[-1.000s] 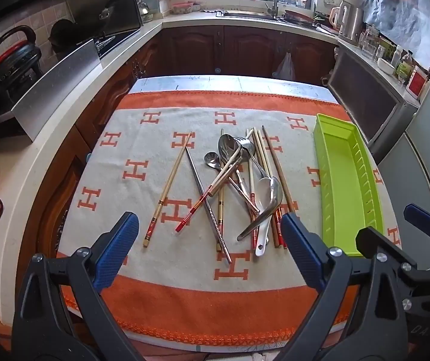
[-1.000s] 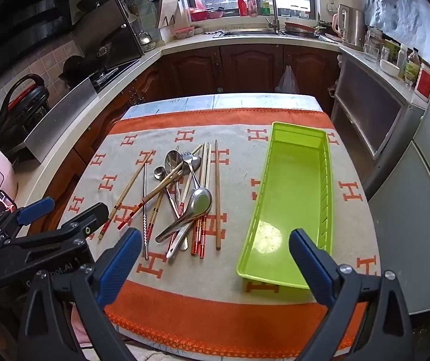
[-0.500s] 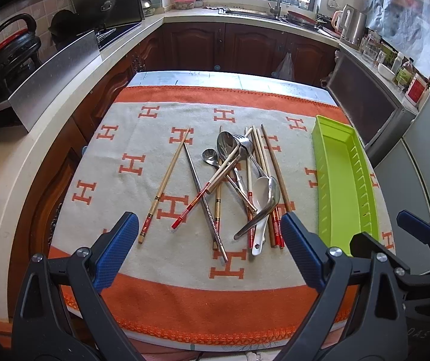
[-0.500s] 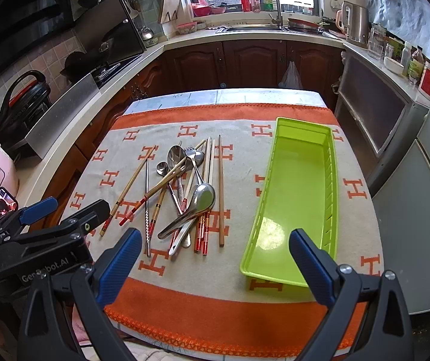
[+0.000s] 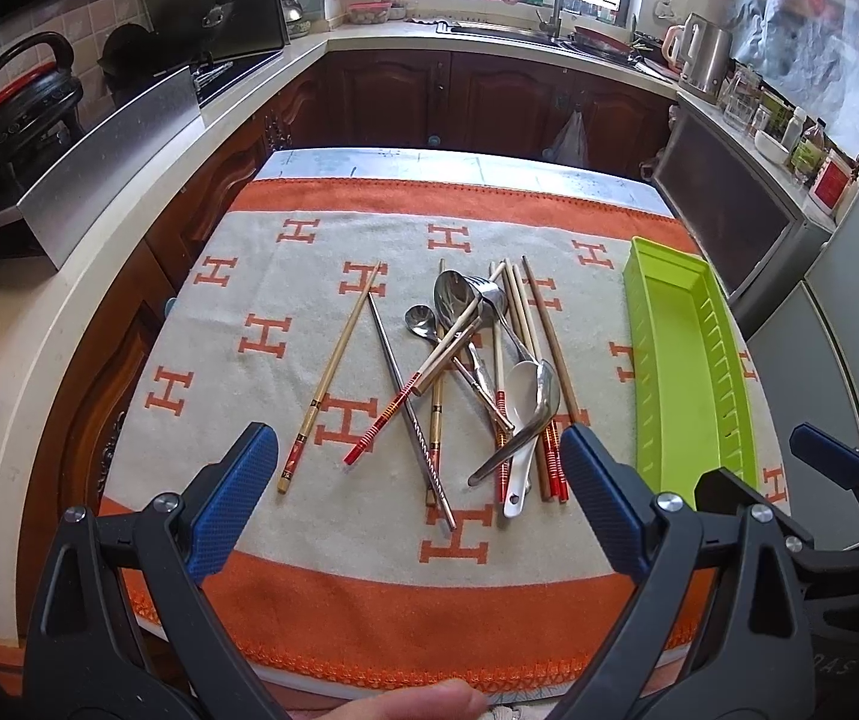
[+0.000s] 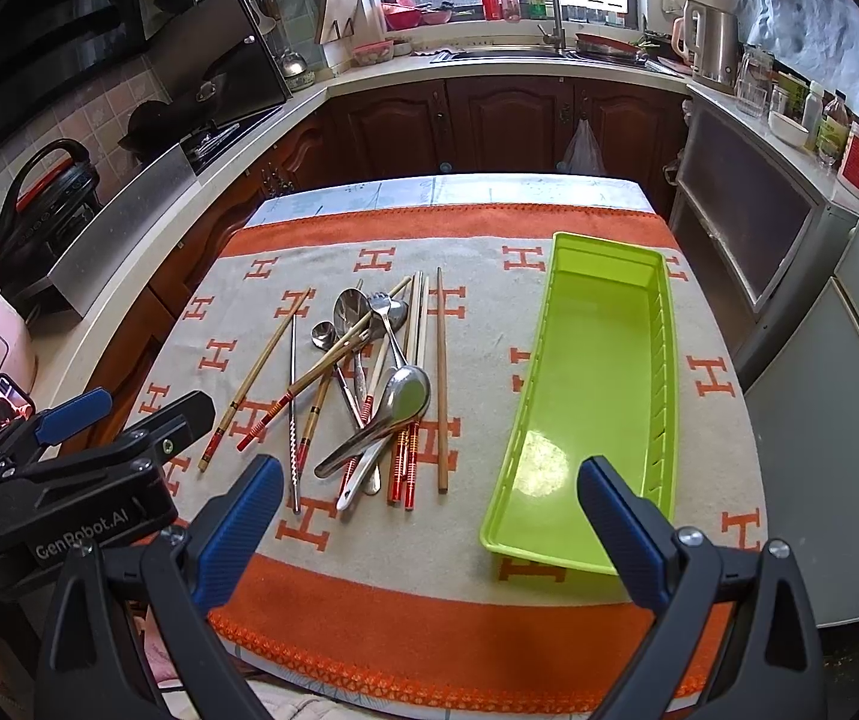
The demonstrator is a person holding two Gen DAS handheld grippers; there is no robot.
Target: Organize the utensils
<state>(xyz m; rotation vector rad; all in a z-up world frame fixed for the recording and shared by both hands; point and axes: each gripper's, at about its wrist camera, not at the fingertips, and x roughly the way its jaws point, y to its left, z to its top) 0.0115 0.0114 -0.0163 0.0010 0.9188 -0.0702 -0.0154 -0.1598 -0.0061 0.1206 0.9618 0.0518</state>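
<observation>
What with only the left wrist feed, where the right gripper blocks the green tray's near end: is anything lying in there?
Observer: No. The right wrist view shows nothing in the green tray, only a glare spot on its floor.
Operator: Is the right gripper open?
Observer: Yes. The right gripper has its blue pads spread wide, holding nothing.
Operator: Where does it point?
Observer: One pad overlaps the tray's near end; the other sits before the utensil pile.
</observation>
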